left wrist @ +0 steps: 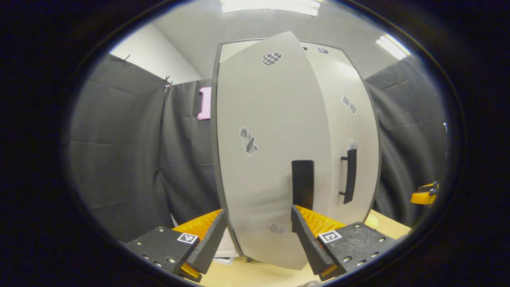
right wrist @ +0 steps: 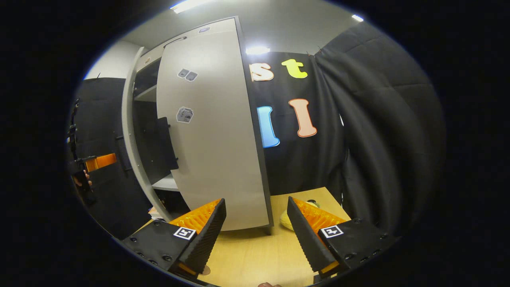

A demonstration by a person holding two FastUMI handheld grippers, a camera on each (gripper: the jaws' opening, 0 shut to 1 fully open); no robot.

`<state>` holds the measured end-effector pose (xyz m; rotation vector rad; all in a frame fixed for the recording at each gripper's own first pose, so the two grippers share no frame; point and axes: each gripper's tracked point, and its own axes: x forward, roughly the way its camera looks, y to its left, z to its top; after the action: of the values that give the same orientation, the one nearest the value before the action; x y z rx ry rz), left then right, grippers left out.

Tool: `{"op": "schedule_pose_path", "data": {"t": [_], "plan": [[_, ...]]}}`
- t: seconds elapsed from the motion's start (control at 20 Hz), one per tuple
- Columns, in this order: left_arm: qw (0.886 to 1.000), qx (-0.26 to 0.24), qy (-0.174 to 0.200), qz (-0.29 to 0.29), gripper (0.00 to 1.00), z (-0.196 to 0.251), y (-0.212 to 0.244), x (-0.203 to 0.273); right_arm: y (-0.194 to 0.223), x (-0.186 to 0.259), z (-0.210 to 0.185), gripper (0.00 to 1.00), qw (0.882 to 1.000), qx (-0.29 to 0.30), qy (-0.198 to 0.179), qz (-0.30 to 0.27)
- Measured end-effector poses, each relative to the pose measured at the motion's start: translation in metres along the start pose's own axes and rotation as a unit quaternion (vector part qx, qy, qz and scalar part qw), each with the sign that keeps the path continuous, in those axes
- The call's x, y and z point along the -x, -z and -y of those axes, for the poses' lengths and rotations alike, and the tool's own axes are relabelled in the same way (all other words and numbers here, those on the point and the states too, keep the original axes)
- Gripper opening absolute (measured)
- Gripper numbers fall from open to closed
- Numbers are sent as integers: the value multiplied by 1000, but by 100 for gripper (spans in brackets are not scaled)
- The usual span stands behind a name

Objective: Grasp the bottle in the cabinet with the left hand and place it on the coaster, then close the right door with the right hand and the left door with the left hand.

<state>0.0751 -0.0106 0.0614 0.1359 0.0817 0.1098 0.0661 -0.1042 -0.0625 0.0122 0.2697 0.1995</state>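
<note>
The pale grey cabinet stands on the wooden table (right wrist: 255,255). Its left door (left wrist: 271,151) hangs ajar, swung out close in front of my left gripper (left wrist: 259,235). That gripper is open, one finger on each side of the door's lower edge, and the door's black handle (left wrist: 303,183) is just above its right finger. The right door (right wrist: 215,139) lies flat against the cabinet, its handle (left wrist: 350,175) near the middle seam. My right gripper (right wrist: 255,231) is open and empty, low over the table before the right door. Dark shelves (right wrist: 149,93) show through the gap.
A yellow rounded object (right wrist: 285,219) lies on the table by the cabinet's right foot. Black cloth walls close in on both sides. In the left gripper view the right gripper (left wrist: 426,195) shows at the far right. Papers (left wrist: 227,247) lie under the left door.
</note>
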Motion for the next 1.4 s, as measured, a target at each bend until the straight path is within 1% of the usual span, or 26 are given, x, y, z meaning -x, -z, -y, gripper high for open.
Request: {"op": "schedule_pose_path", "data": {"t": [0.15, 0.35, 0.4, 0.55, 0.7, 0.75, 0.8, 0.85, 0.9, 1.0, 1.05, 1.2, 1.4], "plan": [[1000, 15, -17, -9, 99, 17, 7, 22, 2, -3, 11, 98, 1000, 25, -11, 1], [998, 44, -33, -8, 99, 33, 12, 62, 11, -9, 14, 98, 997, 71, -32, -8], [998, 48, -37, -5, 99, 34, 11, 72, 11, -4, 19, 98, 996, 75, -38, -8], [996, 66, -55, -1, 99, 31, 17, 102, 18, -4, 15, 98, 995, 80, -52, -14], [994, 87, -70, 6, 99, 21, 23, 123, 17, -3, 6, 98, 995, 81, -54, -9], [994, 89, -69, 8, 93, 20, 24, 127, 12, -2, 1, 98, 995, 76, -58, -2], [994, 90, -68, 10, 94, 19, 22, 129, 9, -2, -5, 98, 995, 70, -65, 2], [993, 93, -65, 15, 99, 18, 20, 130, 5, -2, -12, 98, 995, 62, -75, 7], [993, 98, -61, 26, 99, 16, 14, 132, 0, -1, -16, 98, 995, 56, -78, 11], [992, 108, -45, 54, 100, 15, 1, 141, -16, 1, -20, 98, 996, 50, -71, 33], [992, 105, -37, 64, 100, 14, -6, 143, -24, 1, -22, 98, 996, 50, -61, 44], [994, 77, -40, 72, 99, -7, -16, 138, -39, 2, -29, 98, 997, 39, -29, 58], [992, 79, -39, 85, 99, -33, -27, 135, -57, 10, -34, 98, 996, 31, 14, 77]]}}
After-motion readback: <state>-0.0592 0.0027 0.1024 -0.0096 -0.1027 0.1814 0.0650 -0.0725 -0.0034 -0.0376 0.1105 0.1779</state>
